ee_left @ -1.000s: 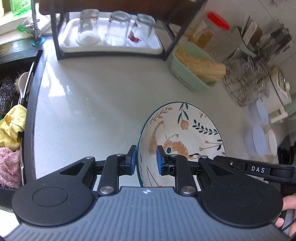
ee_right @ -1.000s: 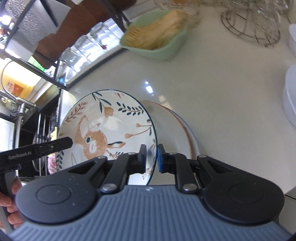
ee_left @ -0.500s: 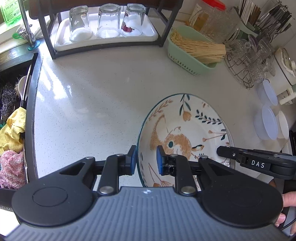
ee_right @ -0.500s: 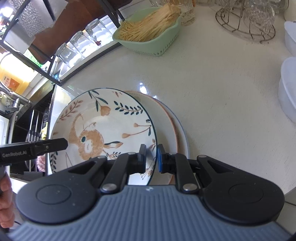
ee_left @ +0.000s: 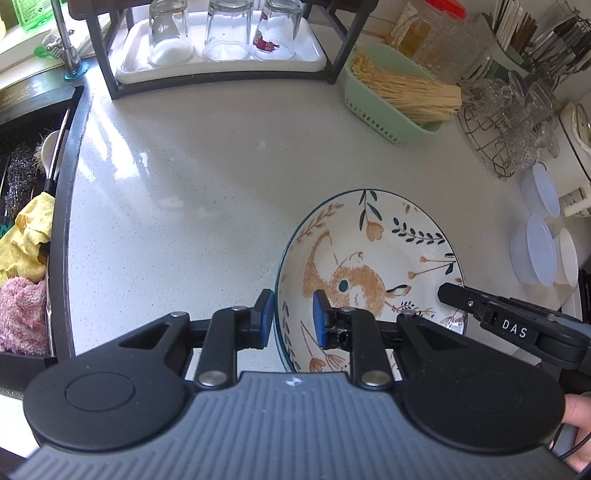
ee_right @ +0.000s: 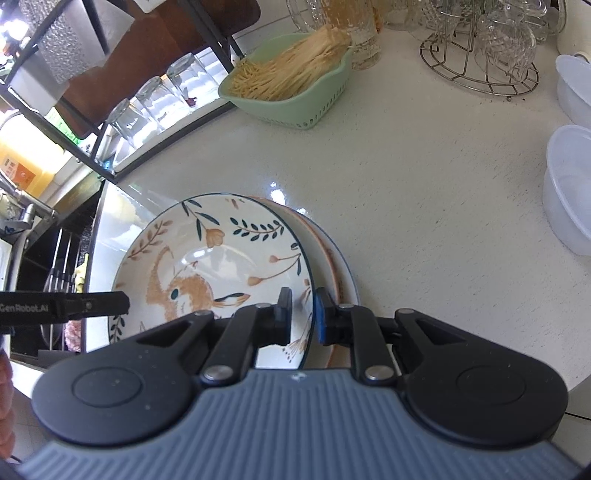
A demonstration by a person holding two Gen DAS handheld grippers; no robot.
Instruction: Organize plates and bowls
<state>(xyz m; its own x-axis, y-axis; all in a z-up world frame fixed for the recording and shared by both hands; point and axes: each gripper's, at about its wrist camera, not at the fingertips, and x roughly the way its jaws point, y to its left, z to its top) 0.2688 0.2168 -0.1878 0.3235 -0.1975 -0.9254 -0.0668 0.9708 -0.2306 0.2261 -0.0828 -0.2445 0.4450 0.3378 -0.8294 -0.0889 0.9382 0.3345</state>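
Observation:
A rabbit-patterned plate (ee_left: 369, 266) with a dark rim is held from both sides. My left gripper (ee_left: 291, 319) is shut on its left rim. My right gripper (ee_right: 303, 317) is shut on its right rim; its body shows in the left wrist view (ee_left: 509, 326). In the right wrist view the plate (ee_right: 214, 258) sits low over a stack of two plates (ee_right: 340, 269), one orange-rimmed, one blue-rimmed, on the white counter (ee_right: 424, 192). Whether it touches the stack is unclear.
A black rack with a white tray of three upturned glasses (ee_left: 221, 33) stands at the back. A green basket of sticks (ee_left: 399, 92), a wire rack of glassware (ee_left: 513, 122) and white plastic bowls (ee_left: 539, 251) stand right. The sink (ee_left: 26, 221) with cloths is left.
Both grippers have lowered the rabbit plate from tilted toward level, down over the stack of plates. Both grips stay shut on its rim.

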